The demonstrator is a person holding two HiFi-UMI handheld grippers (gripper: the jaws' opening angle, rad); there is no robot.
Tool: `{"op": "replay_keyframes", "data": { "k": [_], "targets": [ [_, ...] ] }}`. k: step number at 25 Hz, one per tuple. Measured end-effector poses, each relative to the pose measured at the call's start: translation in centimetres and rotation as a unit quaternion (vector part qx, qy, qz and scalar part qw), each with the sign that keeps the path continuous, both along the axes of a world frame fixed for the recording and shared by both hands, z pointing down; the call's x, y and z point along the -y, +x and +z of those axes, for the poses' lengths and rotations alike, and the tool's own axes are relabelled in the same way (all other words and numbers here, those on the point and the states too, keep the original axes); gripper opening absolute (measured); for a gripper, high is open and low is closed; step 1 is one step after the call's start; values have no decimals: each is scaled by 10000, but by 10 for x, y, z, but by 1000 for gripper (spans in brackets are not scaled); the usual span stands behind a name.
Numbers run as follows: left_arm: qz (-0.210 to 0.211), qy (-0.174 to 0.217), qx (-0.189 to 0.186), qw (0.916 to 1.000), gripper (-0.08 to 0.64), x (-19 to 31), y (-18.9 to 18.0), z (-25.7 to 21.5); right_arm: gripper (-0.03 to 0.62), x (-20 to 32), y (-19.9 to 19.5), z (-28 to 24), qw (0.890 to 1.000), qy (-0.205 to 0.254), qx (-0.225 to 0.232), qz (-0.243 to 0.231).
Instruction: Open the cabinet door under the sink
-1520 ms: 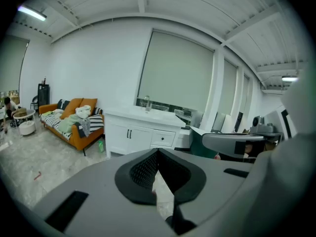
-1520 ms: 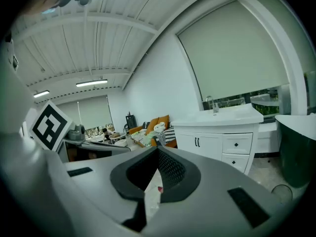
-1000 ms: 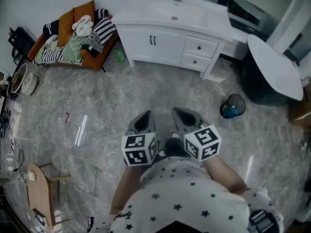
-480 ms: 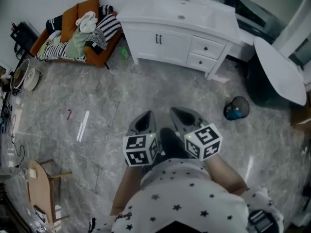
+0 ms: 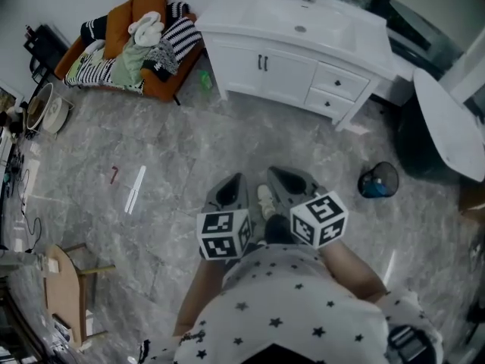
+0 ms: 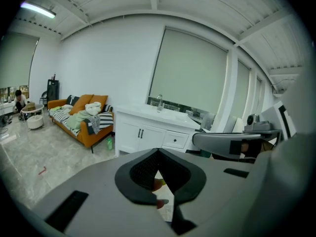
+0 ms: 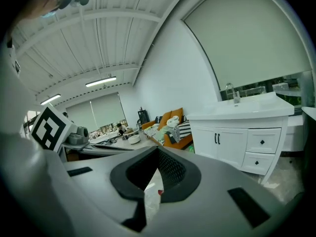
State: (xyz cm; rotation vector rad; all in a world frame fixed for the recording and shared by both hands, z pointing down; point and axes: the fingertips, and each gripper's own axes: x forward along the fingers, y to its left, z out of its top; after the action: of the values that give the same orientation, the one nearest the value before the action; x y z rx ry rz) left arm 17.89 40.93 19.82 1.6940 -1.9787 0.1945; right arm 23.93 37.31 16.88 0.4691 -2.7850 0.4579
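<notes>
A white vanity [image 5: 292,55] with a sink [image 5: 301,29] stands across the room against the far wall. Its two cabinet doors [image 5: 261,68] carry dark vertical handles and are closed; two drawers [image 5: 335,89] sit to their right. The same cabinet doors [image 6: 140,135] show in the left gripper view, and the doors [image 7: 218,142] in the right gripper view. My left gripper [image 5: 229,189] and right gripper [image 5: 289,181] are held close to my body, side by side, both shut and empty, far from the vanity.
An orange sofa [image 5: 132,48] piled with clothes stands left of the vanity, a green bottle [image 5: 204,81] between them. A dark bin [image 5: 379,180] sits on the marble floor to the right, near a round white table [image 5: 451,123]. A wooden chair [image 5: 64,294] is at lower left.
The vanity and sofa have slid lower in the head view and look nearer. Both grippers stayed shut, side by side in front of me.
</notes>
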Motion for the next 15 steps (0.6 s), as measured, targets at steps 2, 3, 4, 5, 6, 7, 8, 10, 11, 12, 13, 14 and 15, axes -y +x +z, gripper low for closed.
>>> {"op": "replay_keyframes", "data": {
  "k": [2,3,4,5,6,7,8,10,11,12,13,14,15],
  "targets": [
    [-64,-7,-26,10000,5,10,-12,2,6,10,-14,-2,9999,62,9,-86],
    [-85,-10,-25,10000,5,17,-17,2,6,17,-20,-3,9999,92,18,-103],
    [-97,-9,-11,10000,5,24,-22,2,6,25,-25,-5,9999,112,28,-107],
    [-104,-5,9,9999,5,32,-27,2,6,33,-29,-6,9999,123,37,-105],
    [-110,-2,23,9999,5,39,-31,2,6,41,-33,-8,9999,132,45,-101],
    [-117,-1,28,9999,5,47,-36,0,6,50,-37,-9,9998,145,49,-98],
    [-126,-1,26,9999,5,54,-41,-3,6,58,-42,-10,9998,160,50,-92],
    [-145,-14,9,9999,5,69,-50,-9,6,75,-50,-13,9998,180,40,-56],
    [-154,-22,8,9999,5,76,-54,-11,6,84,-53,-14,9998,180,36,-31],
    [-164,-31,19,9999,5,83,-58,-13,6,93,-56,-16,9998,176,32,-9],
    [-178,-42,38,9998,5,91,-62,-14,6,102,-59,-17,9998,175,28,4],
    [-194,-55,56,9998,5,99,-66,-15,6,110,-63,-19,9998,182,22,6],
    [-205,-67,65,9997,5,107,-70,-16,6,118,-66,-20,9998,201,10,-3]
  ]
}}
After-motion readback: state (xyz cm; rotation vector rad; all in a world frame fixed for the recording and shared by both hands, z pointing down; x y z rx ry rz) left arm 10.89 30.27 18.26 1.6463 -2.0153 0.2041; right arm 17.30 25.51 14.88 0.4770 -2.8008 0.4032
